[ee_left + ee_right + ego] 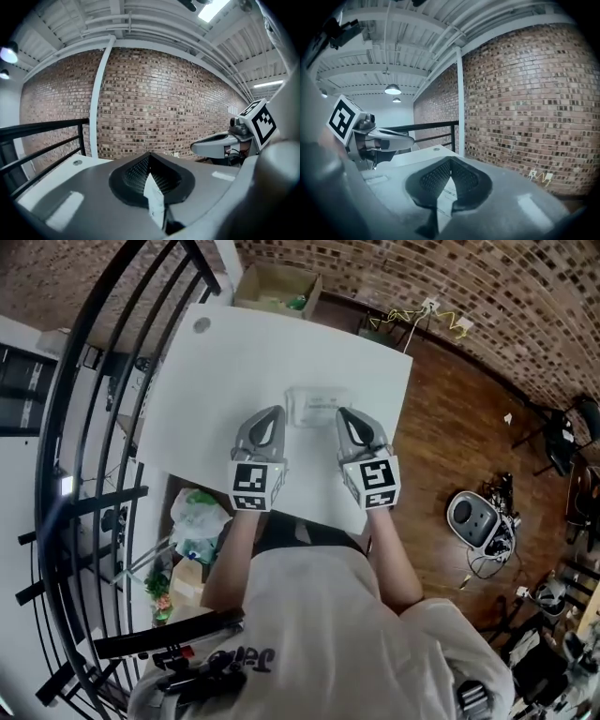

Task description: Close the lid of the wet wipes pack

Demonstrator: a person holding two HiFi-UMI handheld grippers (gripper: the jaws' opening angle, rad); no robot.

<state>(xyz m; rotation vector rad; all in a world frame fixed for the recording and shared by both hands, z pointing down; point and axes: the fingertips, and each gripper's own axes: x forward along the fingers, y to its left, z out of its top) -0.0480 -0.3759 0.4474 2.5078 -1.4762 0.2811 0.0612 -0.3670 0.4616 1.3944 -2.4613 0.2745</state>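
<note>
**Fig. 1. Both grippers held at the near edge of a wet wipes pack**

A white tabletop is viewed steeply from above. The wet wipes pack is seen lying flat near the middle of it, pale and rectangular. Whether its lid is up or down cannot be told from any view.

The left gripper and the right gripper are held side by side, pointing away from the person. Their tips are placed at the near corners of the pack, one at each side. Whether the pack is touched cannot be made out.

In the left gripper view, the jaws are shown brought together at the tips, with nothing gripped. Only a sliver of white surface is seen through the gap behind the tips. The same is shown in the right gripper view: jaws closed tip to tip and empty.

A cardboard box is seen beyond the far edge of the tabletop, against the brick wall. A black railing runs along the left side.
</note>
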